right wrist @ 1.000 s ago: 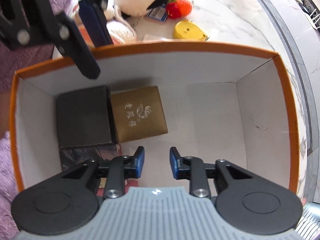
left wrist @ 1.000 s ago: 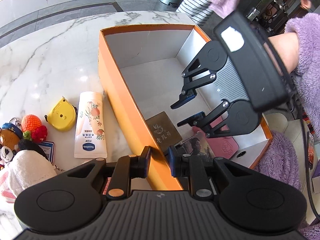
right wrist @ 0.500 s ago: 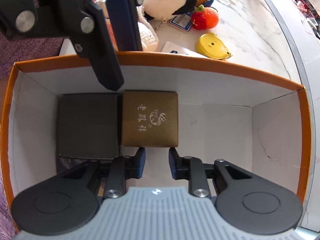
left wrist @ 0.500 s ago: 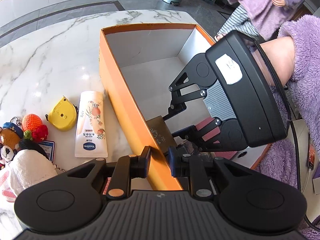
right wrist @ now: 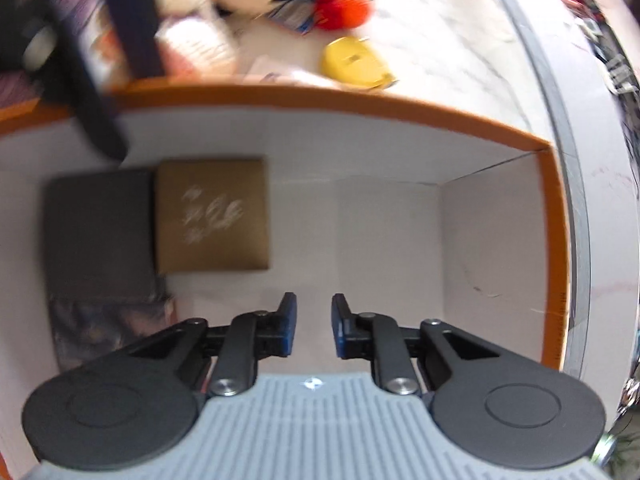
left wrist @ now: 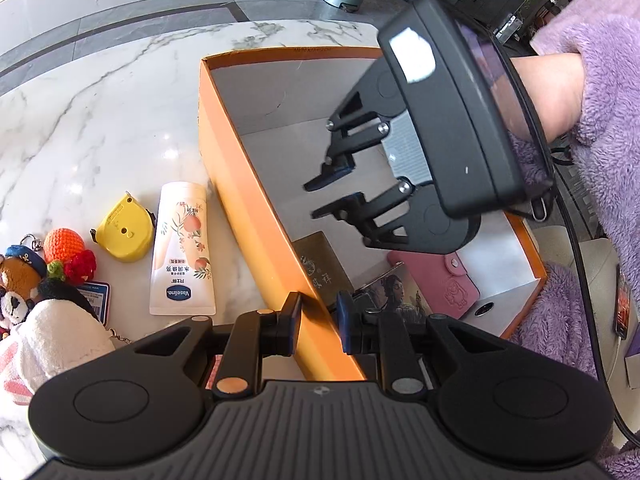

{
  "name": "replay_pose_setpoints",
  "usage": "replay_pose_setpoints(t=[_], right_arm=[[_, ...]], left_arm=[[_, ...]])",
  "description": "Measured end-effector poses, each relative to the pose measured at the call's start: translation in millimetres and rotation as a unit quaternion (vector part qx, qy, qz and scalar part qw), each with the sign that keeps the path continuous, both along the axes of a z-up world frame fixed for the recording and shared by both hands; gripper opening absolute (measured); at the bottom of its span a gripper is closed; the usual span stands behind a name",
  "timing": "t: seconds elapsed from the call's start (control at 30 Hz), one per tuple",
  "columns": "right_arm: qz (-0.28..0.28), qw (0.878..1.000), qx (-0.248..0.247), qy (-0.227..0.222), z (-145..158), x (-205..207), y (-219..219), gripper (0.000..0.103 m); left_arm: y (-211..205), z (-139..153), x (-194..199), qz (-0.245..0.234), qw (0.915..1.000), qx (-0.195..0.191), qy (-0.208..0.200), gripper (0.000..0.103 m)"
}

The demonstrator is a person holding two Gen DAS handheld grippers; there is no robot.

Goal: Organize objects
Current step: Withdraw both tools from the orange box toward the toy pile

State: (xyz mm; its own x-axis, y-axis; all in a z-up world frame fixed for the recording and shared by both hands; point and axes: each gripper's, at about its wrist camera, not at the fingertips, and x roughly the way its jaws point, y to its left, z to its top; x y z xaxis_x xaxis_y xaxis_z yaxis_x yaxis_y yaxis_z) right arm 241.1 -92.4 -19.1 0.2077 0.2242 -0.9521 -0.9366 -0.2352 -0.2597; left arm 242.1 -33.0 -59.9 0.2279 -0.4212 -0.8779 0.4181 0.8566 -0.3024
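We see the left gripper clamped on the long orange wall of the open cardboard box, one finger outside and one inside. The right gripper hangs over the box interior, its jaws having just been narrowing with nothing between them. On the box floor lie a brown case, a dark case, a picture card and a pink wallet. On the marble table, beside the box, we find a lotion tube, a yellow tape measure and plush toys.
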Motion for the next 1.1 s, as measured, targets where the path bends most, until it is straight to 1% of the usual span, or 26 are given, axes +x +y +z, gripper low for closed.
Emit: replay_pose_setpoints(t=[0.1, 0.23, 0.27, 0.3, 0.33, 0.37, 0.4, 0.43, 0.57, 0.67, 0.77, 0.87, 0.97, 1.1], right_arm=[[0.007, 1.000, 0.023, 0.013, 6, -3, 5, 0.017], [0.033, 0.999, 0.017, 0.031, 5, -12, 8, 0.013], [0.037, 0.999, 0.015, 0.035, 5, -17, 9, 0.010], [0.041, 0.998, 0.013, 0.039, 4, -19, 10, 0.006], [0.043, 0.998, 0.011, 0.042, 3, -24, 7, 0.005], [0.047, 0.998, 0.011, 0.042, -7, -22, 21, 0.001], [0.050, 0.998, 0.013, 0.040, -19, -22, 27, 0.001], [0.052, 0.998, 0.013, 0.038, -20, -21, 27, 0.001], [0.034, 0.998, 0.027, 0.036, -10, -18, 26, 0.001], [0.021, 0.999, 0.035, 0.026, 1, -18, 23, 0.002], [-0.012, 0.998, 0.051, 0.026, 17, -17, 20, 0.003], [-0.064, 0.993, 0.087, 0.047, 35, -15, 21, 0.004], [-0.122, 0.982, 0.126, 0.069, 60, -16, 20, 0.004], [-0.186, 0.962, 0.172, 0.099, 84, -31, 30, 0.004]], left_arm=[[0, 0, -1, -0.001, 1.0000, 0.000, 0.000, 0.023], [0, 0, -1, 0.000, 1.0000, 0.000, 0.000, 0.023], [0, 0, -1, 0.000, 1.0000, 0.000, 0.001, 0.023], [0, 0, -1, 0.001, 1.0000, -0.001, 0.001, 0.023], [0, 1, -2, 0.002, 1.0000, -0.002, 0.002, 0.022], [0, 1, -2, 0.002, 1.0000, -0.002, 0.002, 0.022], [0, 1, -1, 0.002, 1.0000, -0.002, 0.002, 0.023], [0, 0, -2, 0.002, 1.0000, -0.002, 0.002, 0.022], [3, 5, -2, 0.013, 0.9999, -0.006, -0.007, 0.024], [12, 15, -6, 0.021, 0.9996, -0.011, -0.017, 0.024], [27, 31, -16, 0.031, 0.9987, -0.016, -0.038, 0.027], [50, 47, -26, 0.056, 0.9962, -0.013, -0.065, 0.030], [79, 61, -35, 0.096, 0.9916, -0.009, -0.086, 0.032], [118, 67, -46, 0.158, 0.9829, -0.004, -0.094, 0.032]])
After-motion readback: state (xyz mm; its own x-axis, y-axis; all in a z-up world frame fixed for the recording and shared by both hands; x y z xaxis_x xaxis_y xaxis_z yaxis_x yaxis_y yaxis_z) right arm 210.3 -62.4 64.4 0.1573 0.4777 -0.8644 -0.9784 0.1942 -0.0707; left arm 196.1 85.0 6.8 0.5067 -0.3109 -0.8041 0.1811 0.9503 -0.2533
